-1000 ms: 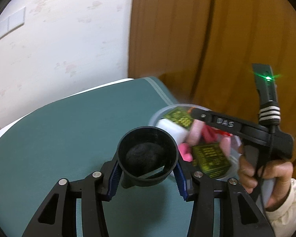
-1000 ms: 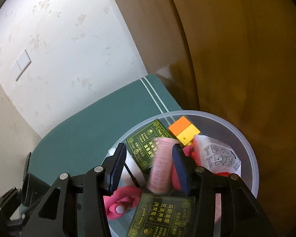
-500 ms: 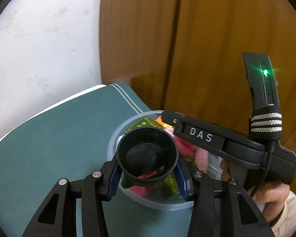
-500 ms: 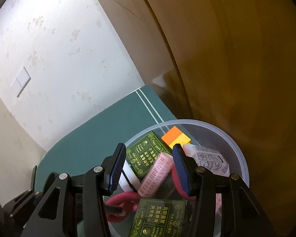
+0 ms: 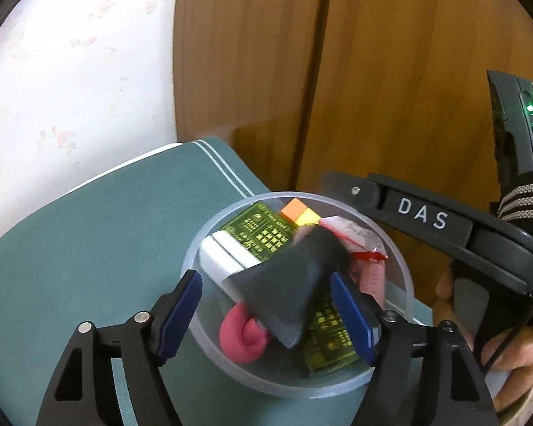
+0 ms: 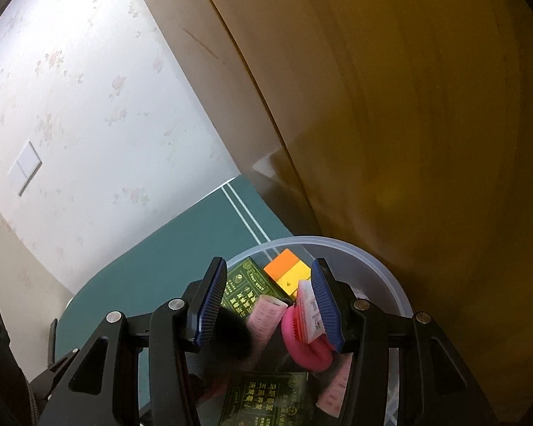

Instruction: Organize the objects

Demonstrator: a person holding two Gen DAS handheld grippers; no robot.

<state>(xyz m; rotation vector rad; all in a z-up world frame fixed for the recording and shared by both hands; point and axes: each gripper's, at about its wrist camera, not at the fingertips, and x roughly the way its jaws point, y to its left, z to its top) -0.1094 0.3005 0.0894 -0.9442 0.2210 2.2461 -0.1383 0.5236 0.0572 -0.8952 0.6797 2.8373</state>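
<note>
A clear round plastic bowl [image 5: 401, 262] on a teal cloth holds green packets [image 5: 263, 229], an orange-yellow block [image 5: 298, 213], a pink looped thing [image 5: 241, 333], a pink roller and a white sachet. A black cup [image 5: 287, 284] lies tilted and blurred in the bowl, between the jaws of my left gripper [image 5: 266, 310], which is open and not touching it. My right gripper [image 6: 270, 305] is open and empty above the same bowl [image 6: 391, 277]; the cup [image 6: 231, 333] shows there as a dark blur. The right gripper's body shows in the left wrist view [image 5: 444, 227].
The teal cloth [image 5: 89, 248] covers a table that ends close behind the bowl. A wooden door or wardrobe [image 5: 391, 71] stands right behind it, and a pale flowered wall [image 5: 71, 53] to the left. A hand [image 5: 508, 355] holds the right gripper's grip.
My left gripper has opened and let go of the black cup, which has dropped tilted into the bowl. My right gripper has risen and opened wider, away from the pink roller.
</note>
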